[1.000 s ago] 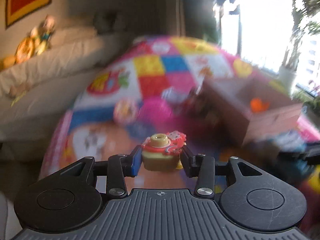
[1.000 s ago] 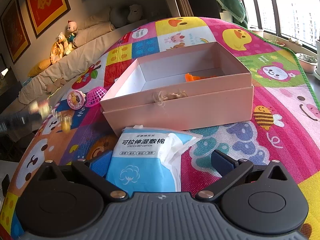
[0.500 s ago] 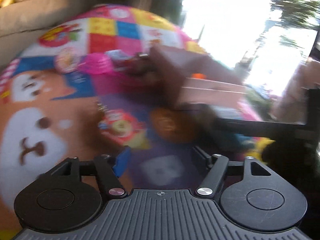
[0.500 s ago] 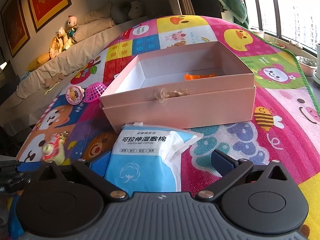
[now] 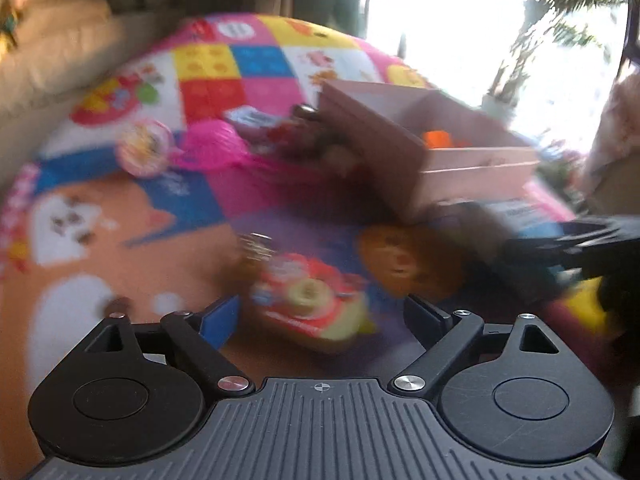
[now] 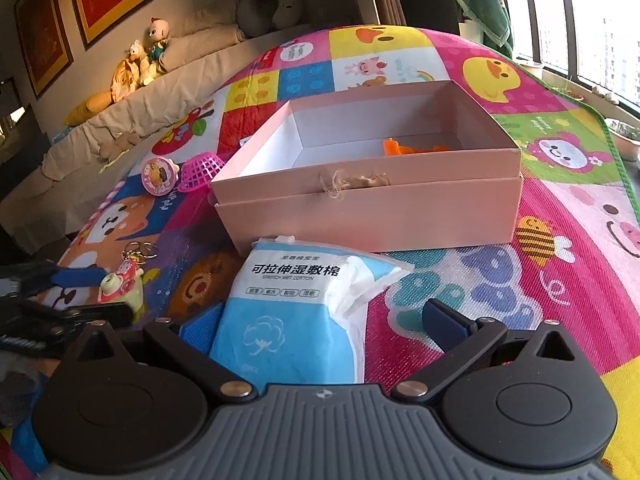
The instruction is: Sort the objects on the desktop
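Note:
A small toy keychain (image 5: 310, 308), red and pale yellow with a metal ring, lies on the play mat between the open fingers of my left gripper (image 5: 322, 318); the view is blurred. It also shows in the right wrist view (image 6: 122, 282). My right gripper (image 6: 324, 326) is open around a blue and white pack of wet cotton (image 6: 296, 312) on the mat. An open pink box (image 6: 368, 208) stands just beyond the pack, with an orange item (image 6: 416, 148) inside.
A round pink toy (image 6: 159, 172) and a pink mesh basket (image 6: 200, 170) lie left of the box. More small items sit behind the box's left end (image 5: 304, 132). A beige sofa (image 6: 132, 120) with plush toys borders the colourful mat (image 6: 560, 264).
My left gripper held the keychain one second ago, then opened and let it go onto the mat. It now sits with its open fingers around the lying keychain. The right gripper barely moved.

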A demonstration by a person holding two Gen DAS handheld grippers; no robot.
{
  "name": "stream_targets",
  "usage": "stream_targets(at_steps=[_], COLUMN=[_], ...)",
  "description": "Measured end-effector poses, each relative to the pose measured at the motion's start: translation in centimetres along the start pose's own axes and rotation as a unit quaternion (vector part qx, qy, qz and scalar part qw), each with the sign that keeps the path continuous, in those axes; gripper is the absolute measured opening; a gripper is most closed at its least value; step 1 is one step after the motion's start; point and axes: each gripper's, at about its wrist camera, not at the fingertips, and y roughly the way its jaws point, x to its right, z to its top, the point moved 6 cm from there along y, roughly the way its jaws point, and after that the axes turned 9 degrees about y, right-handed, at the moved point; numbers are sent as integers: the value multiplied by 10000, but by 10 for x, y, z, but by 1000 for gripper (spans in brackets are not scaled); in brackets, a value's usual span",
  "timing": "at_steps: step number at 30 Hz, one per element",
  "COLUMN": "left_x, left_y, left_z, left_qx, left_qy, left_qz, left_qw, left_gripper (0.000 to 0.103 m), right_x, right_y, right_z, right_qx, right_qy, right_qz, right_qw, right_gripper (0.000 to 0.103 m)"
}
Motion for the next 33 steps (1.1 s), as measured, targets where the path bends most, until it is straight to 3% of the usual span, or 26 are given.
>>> stream_targets(at_steps=[2, 4, 7, 11, 14, 15, 18, 22, 24, 26, 28, 33], left_x=[14, 26, 30, 36, 42, 42, 43, 44, 44, 43, 42, 47], left_y=[-7, -15, -11, 3, 10, 12, 10, 0, -13, -30, -48, -59], left_z=[-2, -3, -4, -1, 3, 5, 4, 5, 16, 39, 73, 156], left_qx=[76, 207, 139, 50, 22, 22, 67, 94, 197, 442, 849, 1807], left_qy=[44, 236, 244, 161, 307, 409, 570, 672, 651, 646, 757, 1144], left_qz=[-497, -594, -89, 305, 664, 815, 979, 993, 836, 669, 646, 859], left_qw=[9987, 9977, 9996, 9994, 9973, 9958, 9935, 9927, 9942, 9947, 9914, 9731], left_gripper=[94, 95, 95, 90, 82, 73, 61, 61, 61, 61, 61, 61], right_x=[1, 3, 6, 4, -1, -4, -12, -20, -26, -32, -39, -36], right_y=[-2, -5, -6, -6, -7, -7, -3, 2, -4, -19, -50, -114], right_z=[0, 0, 2, 2, 1, 1, 0, 1, 3, 11, 35, 119], right_qx=[31, 96, 160, 188, 249, 259, 131, -180, -354, -512, -148, 1295], right_qy=[42, 102, 213, 198, 37, -62, -264, -381, -568, -664, -845, -805], right_qz=[56, 113, 182, 174, 91, 35, -68, -165, -59, 313, 550, 512], right_qw=[10000, 9998, 9995, 9995, 9996, 9996, 9995, 9990, 9977, 9960, 9948, 9870], right_gripper=[103, 103, 103, 103, 103, 101, 81, 58, 55, 54, 53, 54])
